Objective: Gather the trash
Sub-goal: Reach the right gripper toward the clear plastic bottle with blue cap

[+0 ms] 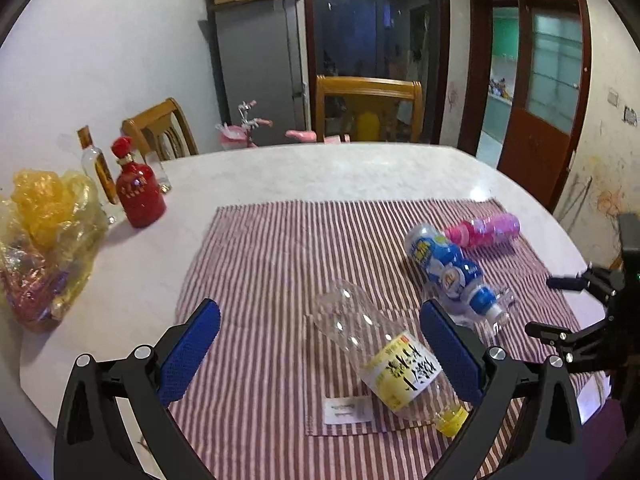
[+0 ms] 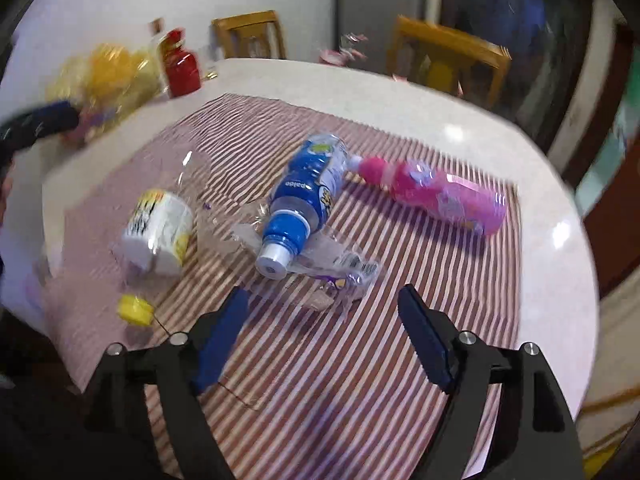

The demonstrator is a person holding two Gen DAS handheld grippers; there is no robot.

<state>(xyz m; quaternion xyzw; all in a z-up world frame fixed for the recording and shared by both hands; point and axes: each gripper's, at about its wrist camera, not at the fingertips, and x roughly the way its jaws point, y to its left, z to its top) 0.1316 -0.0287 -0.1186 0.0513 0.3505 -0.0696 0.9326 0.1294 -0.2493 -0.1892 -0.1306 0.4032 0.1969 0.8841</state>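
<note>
A clear plastic bottle (image 1: 384, 356) with a yellow label and yellow cap lies on the striped cloth (image 1: 260, 264). My left gripper (image 1: 320, 312) is open just above it, blue pads on either side and not pressing it. Beyond it lie a blue-labelled bottle (image 1: 448, 268) and a pink bottle (image 1: 484, 230). In the right wrist view my right gripper (image 2: 324, 294) stands open, nothing between its fingers. Just ahead of it a crumpled clear wrapper (image 2: 332, 268) lies by the blue bottle (image 2: 308, 188). The pink bottle (image 2: 436, 196) is to the right, the clear bottle (image 2: 160, 228) to the left.
A yellow plastic bag (image 1: 48, 232), a red bottle (image 1: 138, 188) and a glass bottle (image 1: 96, 164) stand at the left of the white table (image 1: 320, 172). Two wooden chairs (image 1: 368, 108) stand behind it. The table's rounded edge runs close on the right.
</note>
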